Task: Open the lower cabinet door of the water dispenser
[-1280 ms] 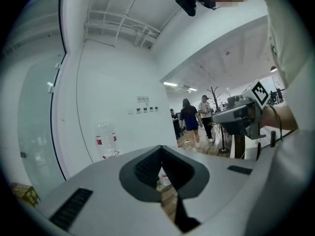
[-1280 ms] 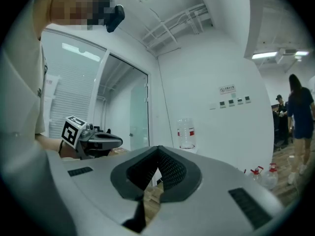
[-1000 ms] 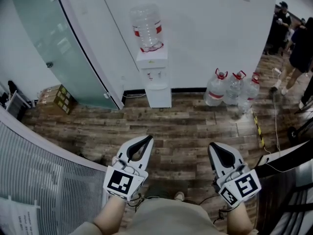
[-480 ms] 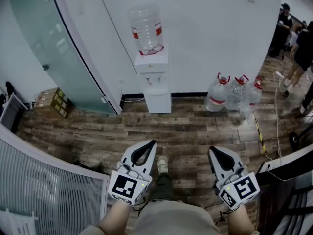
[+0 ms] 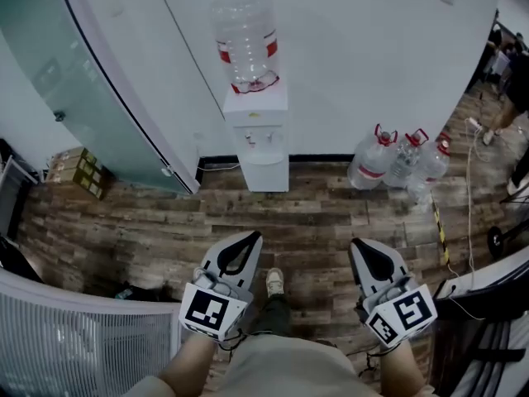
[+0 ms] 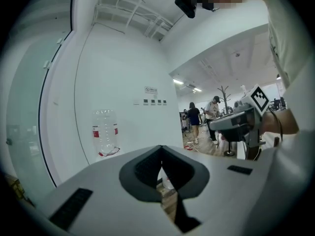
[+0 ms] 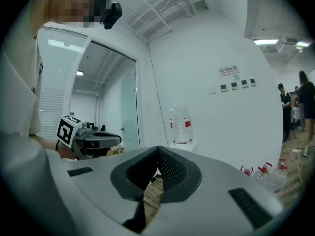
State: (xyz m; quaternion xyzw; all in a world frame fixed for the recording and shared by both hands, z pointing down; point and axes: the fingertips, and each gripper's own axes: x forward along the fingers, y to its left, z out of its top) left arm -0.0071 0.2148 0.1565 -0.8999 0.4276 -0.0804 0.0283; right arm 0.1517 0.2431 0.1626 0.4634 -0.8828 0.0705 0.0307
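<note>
Distance decides the coming move: the water dispenser (image 5: pixel 256 126) stands upright against the white wall (image 5: pixel 364 64), well apart from both tools across the wooden floor (image 5: pixel 318 217); its lower cabinet door (image 5: pixel 267 174) faces the person and looks shut; the left hand-held gripper (image 5: pixel 250 240) points almost straight at it, while the right hand-held gripper (image 5: pixel 358 246) sits off to one side, so the left seems better lined up, though neither is within reach; both have their jaws closed together on nothing; the bottle (image 5: pixel 242 44) on top carries a red band too small to read; a wall sign (image 7: pixel 229 71) is likewise illegible.
</note>
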